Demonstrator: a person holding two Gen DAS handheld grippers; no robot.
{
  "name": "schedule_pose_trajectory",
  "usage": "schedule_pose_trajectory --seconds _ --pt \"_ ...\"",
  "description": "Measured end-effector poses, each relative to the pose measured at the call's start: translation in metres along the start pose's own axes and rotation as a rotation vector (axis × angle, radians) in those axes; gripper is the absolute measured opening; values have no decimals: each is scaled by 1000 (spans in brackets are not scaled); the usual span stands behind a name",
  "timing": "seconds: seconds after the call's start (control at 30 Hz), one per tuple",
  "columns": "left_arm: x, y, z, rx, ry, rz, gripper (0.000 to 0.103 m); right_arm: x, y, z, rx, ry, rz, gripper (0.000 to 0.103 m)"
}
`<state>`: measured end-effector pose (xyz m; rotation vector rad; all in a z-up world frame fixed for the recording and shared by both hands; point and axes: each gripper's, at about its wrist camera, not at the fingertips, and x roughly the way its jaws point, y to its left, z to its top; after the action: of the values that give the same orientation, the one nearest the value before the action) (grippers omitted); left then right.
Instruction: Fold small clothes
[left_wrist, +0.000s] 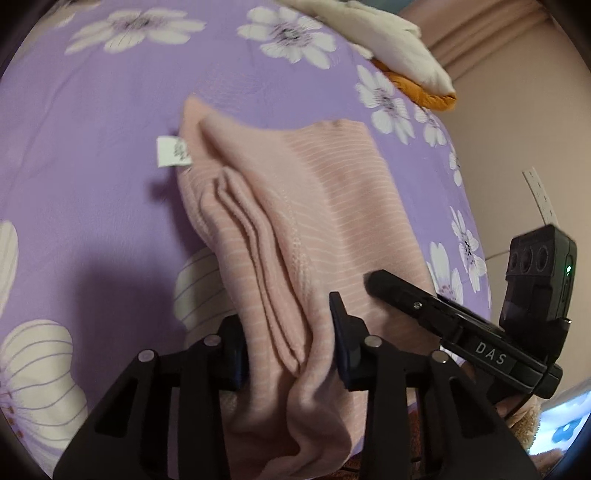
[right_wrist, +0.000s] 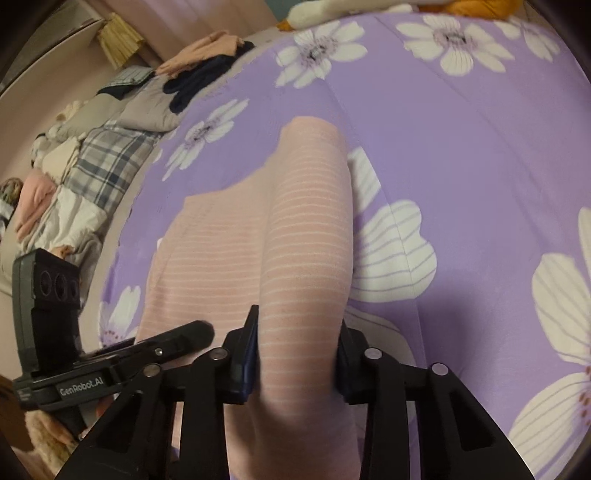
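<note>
On the purple flowered bedsheet (left_wrist: 92, 110) lies your pink striped garment (left_wrist: 332, 192), its white label (left_wrist: 168, 151) sticking out at the far left edge and its near end bunched up between your two tools. Your left claw (left_wrist: 288, 354) is clamped on a gathered, pleated fold of that garment, and your right claw (right_wrist: 297, 354) is pinched shut on a raised ridge of the same cloth, both pointing steeply down at the bed. Farther out, a white and orange plush toy (left_wrist: 406, 55) sits at the bed's far edge, and a heap of other clothes (right_wrist: 92, 158) lies beside the bed.
</note>
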<state>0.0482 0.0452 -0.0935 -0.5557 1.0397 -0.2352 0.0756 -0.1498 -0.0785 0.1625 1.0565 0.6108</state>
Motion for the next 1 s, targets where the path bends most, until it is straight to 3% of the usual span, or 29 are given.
schedule_pose_trajectory --seconds 0.3,0.53,0.67,0.77,1.0 --pt "-26 -51 25 154 -119 -55 36 -56 1 29 -56 -177 -14 33" --pt "-9 -76 50 219 -169 -68 36 -71 -12 56 -68 -265 -58 33" --pt "11 -76 58 224 -162 -47 36 -58 -29 64 -38 -255 -54 33" --pt "30 -73 61 229 -129 13 36 -41 -42 66 2 -240 -62 33" --pt "68 -53 55 200 -39 76 36 -3 -62 55 72 -133 -78 33"
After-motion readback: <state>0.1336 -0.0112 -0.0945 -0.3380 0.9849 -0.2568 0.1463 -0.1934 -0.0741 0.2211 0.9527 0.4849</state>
